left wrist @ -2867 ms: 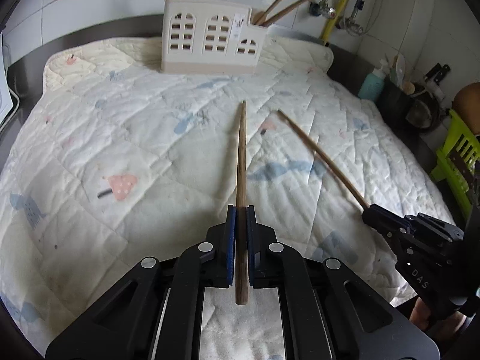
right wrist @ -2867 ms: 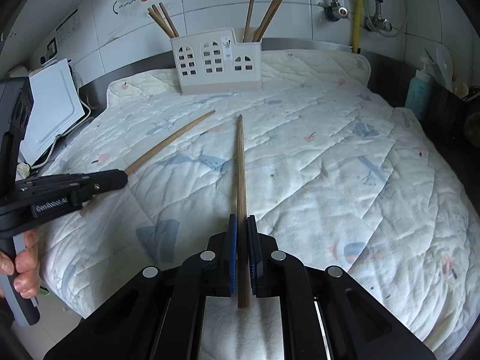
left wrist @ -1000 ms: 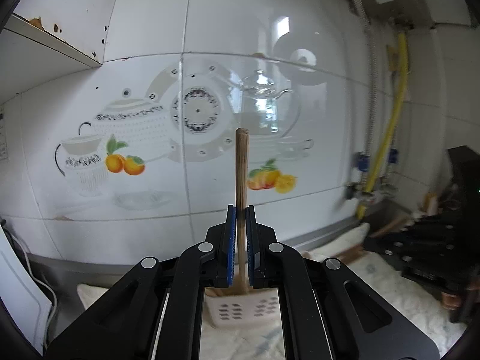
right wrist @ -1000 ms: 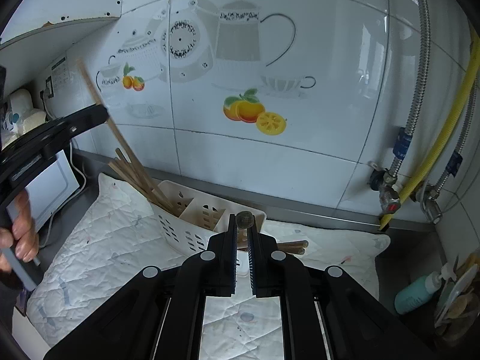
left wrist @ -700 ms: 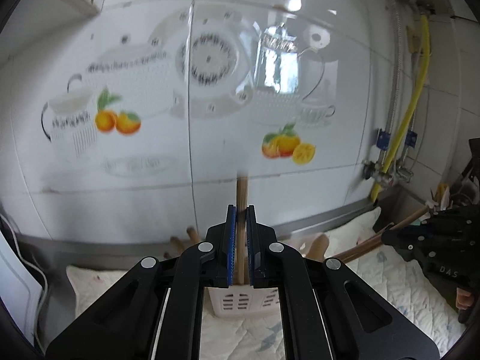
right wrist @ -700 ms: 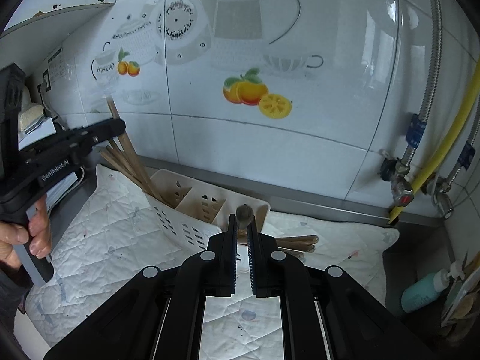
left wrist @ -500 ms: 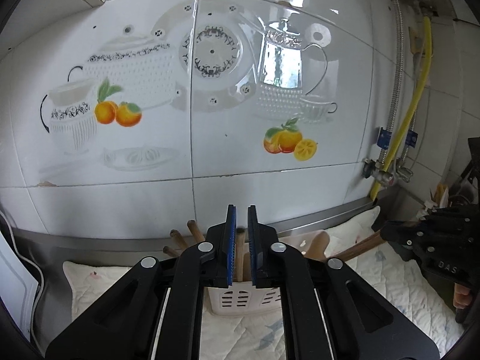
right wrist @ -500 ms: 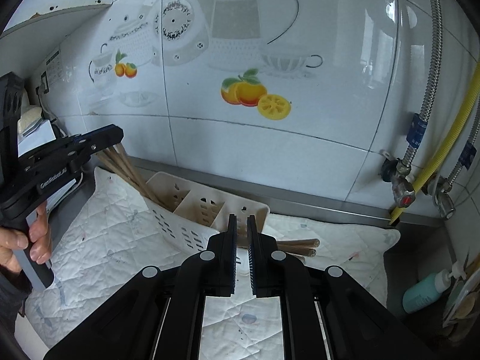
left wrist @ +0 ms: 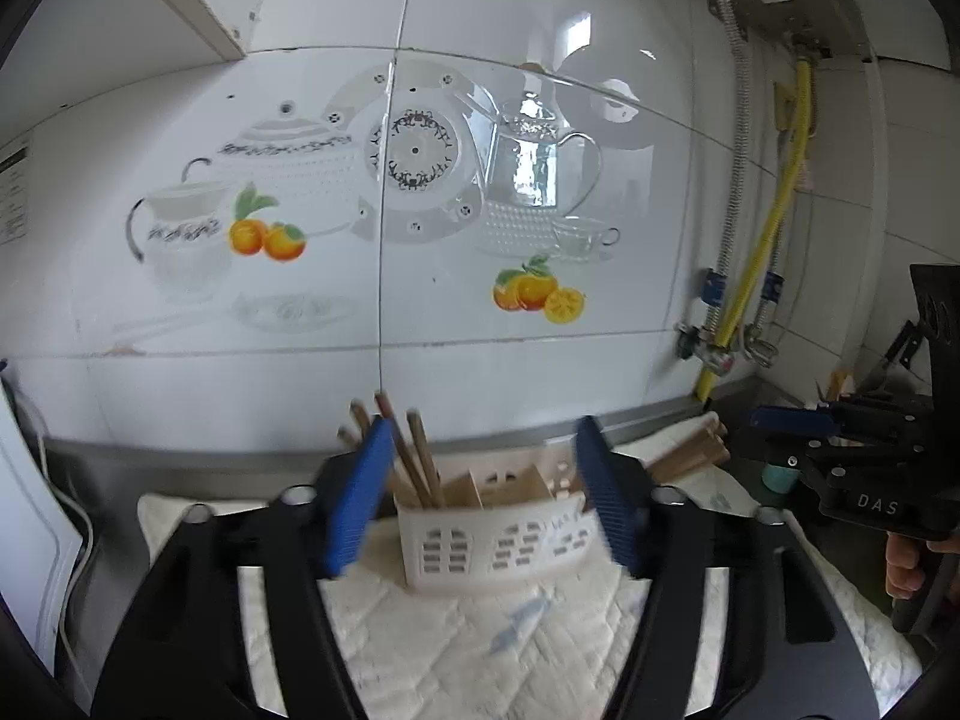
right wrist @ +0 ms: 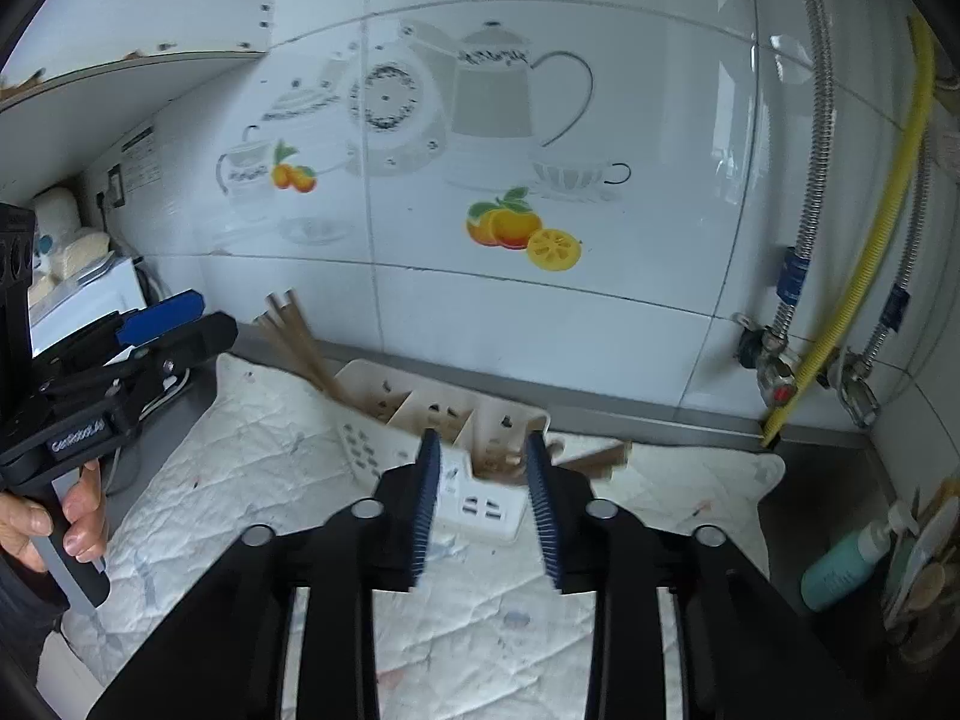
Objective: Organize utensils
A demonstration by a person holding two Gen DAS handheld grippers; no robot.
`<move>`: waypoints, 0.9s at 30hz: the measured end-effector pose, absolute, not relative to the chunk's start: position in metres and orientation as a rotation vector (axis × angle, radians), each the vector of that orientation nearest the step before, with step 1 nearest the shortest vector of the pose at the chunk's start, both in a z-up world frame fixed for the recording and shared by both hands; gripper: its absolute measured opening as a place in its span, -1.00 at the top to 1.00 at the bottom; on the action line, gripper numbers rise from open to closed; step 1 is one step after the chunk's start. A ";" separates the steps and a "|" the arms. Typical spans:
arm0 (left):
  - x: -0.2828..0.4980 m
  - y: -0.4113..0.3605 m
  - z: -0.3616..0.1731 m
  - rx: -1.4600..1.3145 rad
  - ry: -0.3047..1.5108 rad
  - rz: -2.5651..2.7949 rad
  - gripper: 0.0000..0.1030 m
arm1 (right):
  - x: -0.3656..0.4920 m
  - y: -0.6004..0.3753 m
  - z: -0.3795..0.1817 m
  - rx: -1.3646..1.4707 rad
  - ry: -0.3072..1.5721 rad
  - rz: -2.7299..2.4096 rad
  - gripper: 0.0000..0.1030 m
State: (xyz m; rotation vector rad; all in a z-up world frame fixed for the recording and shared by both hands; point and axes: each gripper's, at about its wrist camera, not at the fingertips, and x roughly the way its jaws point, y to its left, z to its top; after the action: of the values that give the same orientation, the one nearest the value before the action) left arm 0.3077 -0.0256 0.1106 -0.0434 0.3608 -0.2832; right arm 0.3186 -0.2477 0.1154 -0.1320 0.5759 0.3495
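Note:
A white plastic utensil holder [left wrist: 498, 534] stands on the quilted mat against the tiled wall; it also shows in the right wrist view [right wrist: 456, 420]. Several wooden chopsticks [left wrist: 414, 456] stand in its left compartment, and more chopsticks [left wrist: 690, 450] lean out of its right end [right wrist: 594, 456]. My left gripper [left wrist: 480, 492] is open and empty above the holder's left side. My right gripper [right wrist: 483, 504] is open and empty above the holder's right compartment. Each gripper shows in the other's view, the right [left wrist: 840, 450] and the left [right wrist: 132, 354].
A quilted white mat [right wrist: 252, 468] covers the counter. A yellow hose and metal taps [right wrist: 810, 360] are on the wall at the right. A teal bottle [right wrist: 852, 564] stands at the far right. A white appliance [right wrist: 78, 294] sits at the left.
Both grippers have opened and let go of their chopsticks, which now stand in the holder. Both grippers have pulled back a little and upward.

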 end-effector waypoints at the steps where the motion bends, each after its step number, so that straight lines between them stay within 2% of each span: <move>1: 0.300 -0.025 0.109 -0.049 0.361 -0.289 -0.33 | 0.307 -0.247 0.114 -0.135 0.566 0.353 0.36; 7: 0.248 -0.023 0.093 -0.037 0.358 -0.301 -0.75 | 0.255 -0.243 0.102 -0.148 0.523 0.353 0.03; 8: 0.240 -0.024 0.090 -0.030 0.354 -0.302 -0.78 | 0.245 -0.243 0.099 -0.144 0.514 0.351 -0.12; 10: 0.224 -0.026 0.084 -0.012 0.351 -0.299 -0.83 | 0.229 -0.242 0.094 -0.145 0.496 0.337 -0.24; 15: 0.191 -0.025 0.068 0.000 0.358 -0.283 -0.90 | 0.199 -0.239 0.076 -0.161 0.478 0.314 -0.50; 19: 0.175 -0.025 0.052 0.006 0.384 -0.261 -0.90 | 0.176 -0.238 0.062 -0.144 0.474 0.311 -0.62; 27: 0.152 -0.017 0.029 -0.017 0.428 -0.215 -0.90 | 0.146 -0.234 0.041 -0.131 0.478 0.293 -0.72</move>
State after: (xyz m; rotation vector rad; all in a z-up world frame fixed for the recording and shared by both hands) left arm 0.1522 -0.0169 0.0290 -0.0174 0.4275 -0.2154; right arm 0.1458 -0.2344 0.0413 -0.1305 0.4784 0.2931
